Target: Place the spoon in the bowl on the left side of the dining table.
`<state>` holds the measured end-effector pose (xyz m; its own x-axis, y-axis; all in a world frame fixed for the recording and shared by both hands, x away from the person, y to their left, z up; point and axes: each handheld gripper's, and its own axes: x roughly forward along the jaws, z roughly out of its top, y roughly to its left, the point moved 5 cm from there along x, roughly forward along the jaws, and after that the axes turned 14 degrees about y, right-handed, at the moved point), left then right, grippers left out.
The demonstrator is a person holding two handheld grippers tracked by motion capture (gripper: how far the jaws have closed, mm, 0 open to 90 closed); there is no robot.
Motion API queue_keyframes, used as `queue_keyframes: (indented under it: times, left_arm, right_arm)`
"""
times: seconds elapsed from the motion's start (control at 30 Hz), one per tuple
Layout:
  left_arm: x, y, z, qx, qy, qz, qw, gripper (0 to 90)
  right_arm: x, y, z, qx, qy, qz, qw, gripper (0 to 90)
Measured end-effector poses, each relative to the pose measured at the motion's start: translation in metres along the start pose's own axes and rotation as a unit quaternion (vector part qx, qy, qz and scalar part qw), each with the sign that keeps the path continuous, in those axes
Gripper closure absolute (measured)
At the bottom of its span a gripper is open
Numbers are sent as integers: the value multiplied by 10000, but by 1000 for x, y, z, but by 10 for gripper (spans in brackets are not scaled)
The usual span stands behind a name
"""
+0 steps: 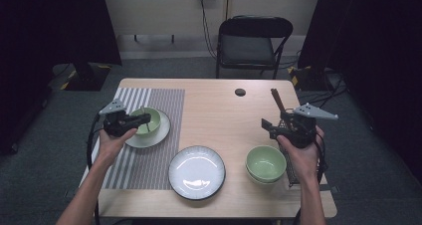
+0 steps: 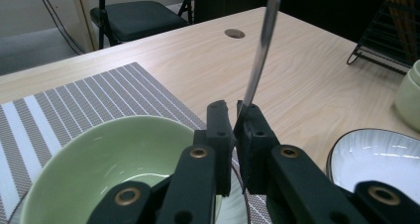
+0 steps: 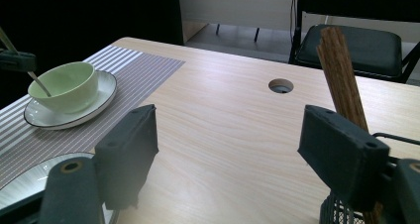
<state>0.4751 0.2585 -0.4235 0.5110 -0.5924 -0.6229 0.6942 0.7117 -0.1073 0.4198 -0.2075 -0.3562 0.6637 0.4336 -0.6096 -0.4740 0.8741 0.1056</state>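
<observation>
A metal spoon point(image 2: 260, 50) stands steeply with its lower end inside a green bowl point(image 1: 152, 121) on a white saucer point(image 1: 160, 133) on the striped placemat. My left gripper point(image 2: 233, 107) is over that bowl with the spoon handle between its jaws; a thin gap shows beside the handle, which leans on one pad. From the right gripper view, the spoon point(image 3: 39, 83) rests in the bowl point(image 3: 67, 85). My right gripper point(image 3: 228, 135) hovers at the table's right with its jaws wide apart and nothing between them, just in front of brown chopsticks point(image 3: 341, 75) in a wire holder.
A white ribbed plate point(image 1: 196, 172) lies at the front centre, and stacked green bowls point(image 1: 265, 164) sit to its right by the wire rack point(image 2: 381, 40). A cable hole point(image 1: 240, 92) marks the far tabletop. A folding chair point(image 1: 249, 41) stands beyond the table.
</observation>
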Motion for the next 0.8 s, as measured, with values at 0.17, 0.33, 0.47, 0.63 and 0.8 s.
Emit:
queue_keyframes:
  times: [0.17, 0.33, 0.47, 0.63, 0.8]
  left_arm:
    - [-4, -2, -4, -7, -73, -25, 10000, 826]
    - [-10, -3, -4, -30, -172, -73, 9998, 801]
    - [-14, 0, -6, -66, -244, -117, 9996, 788]
    - [-21, 2, -7, -70, -257, -78, 9996, 783]
    - [-28, 4, -11, -148, -266, -105, 9995, 815]
  right_arm:
    - [0, 0, 0, 10, 3, 5, 10000, 227]
    - [1, 0, 0, -1, 12, 4, 10000, 230]
    - [2, 0, -1, -7, 30, -24, 10000, 231]
    - [1, 0, -1, -2, 16, -24, 10000, 231]
    - [1, 0, 0, 12, -4, -38, 10000, 231]
